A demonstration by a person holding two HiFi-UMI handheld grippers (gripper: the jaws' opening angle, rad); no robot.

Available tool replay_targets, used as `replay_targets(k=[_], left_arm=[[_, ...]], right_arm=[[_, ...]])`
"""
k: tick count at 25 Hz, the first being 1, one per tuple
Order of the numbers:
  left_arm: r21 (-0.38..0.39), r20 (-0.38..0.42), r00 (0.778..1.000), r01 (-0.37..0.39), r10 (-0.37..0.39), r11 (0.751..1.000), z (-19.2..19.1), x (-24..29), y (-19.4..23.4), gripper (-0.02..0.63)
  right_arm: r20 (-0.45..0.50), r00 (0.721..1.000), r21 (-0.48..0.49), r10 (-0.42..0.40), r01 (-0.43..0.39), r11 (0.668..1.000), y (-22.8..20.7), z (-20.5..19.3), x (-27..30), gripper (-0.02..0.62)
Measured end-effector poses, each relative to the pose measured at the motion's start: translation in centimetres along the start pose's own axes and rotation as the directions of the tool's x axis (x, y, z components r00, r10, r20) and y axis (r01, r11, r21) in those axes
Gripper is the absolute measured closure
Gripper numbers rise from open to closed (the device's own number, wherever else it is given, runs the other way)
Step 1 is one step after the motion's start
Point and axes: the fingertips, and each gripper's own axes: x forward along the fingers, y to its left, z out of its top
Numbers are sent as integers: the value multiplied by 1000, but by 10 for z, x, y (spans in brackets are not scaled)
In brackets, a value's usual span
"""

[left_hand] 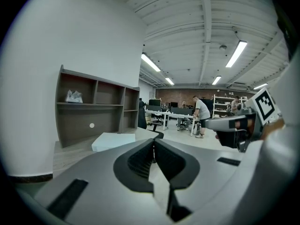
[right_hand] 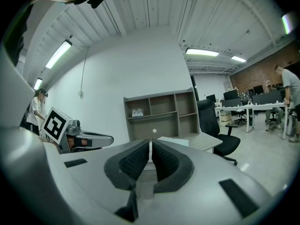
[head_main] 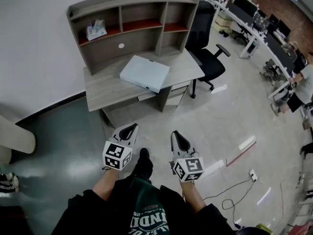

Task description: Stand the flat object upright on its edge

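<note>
The job has not really started yet. The big gray tabletop [head_main: 105, 94] sits in the upper middle of the head view. A shelf [head_main: 127, 13] stands on its back part. The flat white box [head_main: 145, 72] lies flat on the tabletop, near the middle, just in front of the shelf. Nothing touches it. The person stands on the floor [head_main: 58, 131] at the bottom of the frame, well away from the box, with both tongs held out in front.

I think the step in hand is getting over to the tabletop. The next move calls for coming close to the box. Then one side of it has to be lifted, so it can tip up onto its thin edge. I think the tongs will have to open first to get a hold on it.

The left tongs [head_main: 130, 128] are just left of the middle, low in the frame. They are pressed tight together, with nothing between them. The right tongs [head_main: 177, 134], just right of the middle, are squeezed together too, and they are empty. Neither one touches anything.
</note>
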Motion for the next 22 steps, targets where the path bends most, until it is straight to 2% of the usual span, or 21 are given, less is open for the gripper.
replay_targets(k=[22], left_arm=[[-44, -31, 999, -8, 7, 999, 37, 148, 100, 591]], right_arm=[[-73, 995, -16, 73, -74, 997, -75, 39, 178, 558]])
